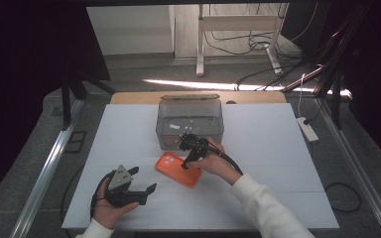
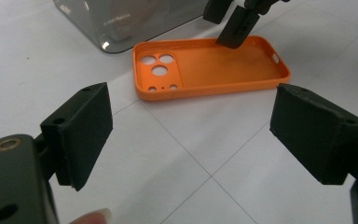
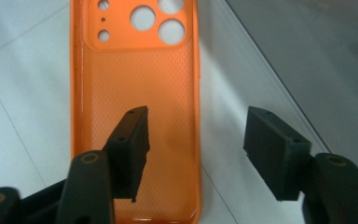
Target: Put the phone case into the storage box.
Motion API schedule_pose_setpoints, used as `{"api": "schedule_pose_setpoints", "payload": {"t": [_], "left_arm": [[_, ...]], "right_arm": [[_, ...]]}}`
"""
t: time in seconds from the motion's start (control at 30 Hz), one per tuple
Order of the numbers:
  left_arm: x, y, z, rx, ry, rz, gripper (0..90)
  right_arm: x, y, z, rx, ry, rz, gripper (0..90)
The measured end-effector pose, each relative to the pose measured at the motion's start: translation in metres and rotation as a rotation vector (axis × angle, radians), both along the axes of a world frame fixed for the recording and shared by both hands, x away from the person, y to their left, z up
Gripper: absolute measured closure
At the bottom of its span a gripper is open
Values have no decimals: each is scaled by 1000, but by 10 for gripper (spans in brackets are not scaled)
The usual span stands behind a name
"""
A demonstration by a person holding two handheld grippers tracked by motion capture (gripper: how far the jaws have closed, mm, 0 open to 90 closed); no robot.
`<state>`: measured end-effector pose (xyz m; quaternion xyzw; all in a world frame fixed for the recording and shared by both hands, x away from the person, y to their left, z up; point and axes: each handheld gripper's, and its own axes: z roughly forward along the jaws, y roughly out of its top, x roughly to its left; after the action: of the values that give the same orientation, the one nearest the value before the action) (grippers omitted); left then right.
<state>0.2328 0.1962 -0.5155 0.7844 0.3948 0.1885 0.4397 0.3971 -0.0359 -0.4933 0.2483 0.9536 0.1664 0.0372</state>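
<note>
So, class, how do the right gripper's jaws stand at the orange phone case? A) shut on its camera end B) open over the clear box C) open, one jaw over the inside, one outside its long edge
C: the right gripper is open astride one long edge of the orange phone case.

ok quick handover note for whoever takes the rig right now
Right gripper: open, one jaw inside the orange case, the other outside its long edge, nothing gripped yet.
Left gripper: open, empty, short of the case.
Case lies hollow side up on the white table, beside the clear box.
Done: right gripper lined up on the edge. Left: probably close and lift.
</note>
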Motion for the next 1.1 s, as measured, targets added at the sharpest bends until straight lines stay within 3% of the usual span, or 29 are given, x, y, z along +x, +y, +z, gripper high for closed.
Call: {"api": "schedule_pose_setpoints", "payload": {"t": [0.53,1.1], "left_arm": [[0,0,0,1,-1,-1,137],[0,1,0,-1,-1,0,138]], "right_arm": [[4,-1,-5,-25,13,24,673],[2,0,-7,-54,4,45,846]]}}
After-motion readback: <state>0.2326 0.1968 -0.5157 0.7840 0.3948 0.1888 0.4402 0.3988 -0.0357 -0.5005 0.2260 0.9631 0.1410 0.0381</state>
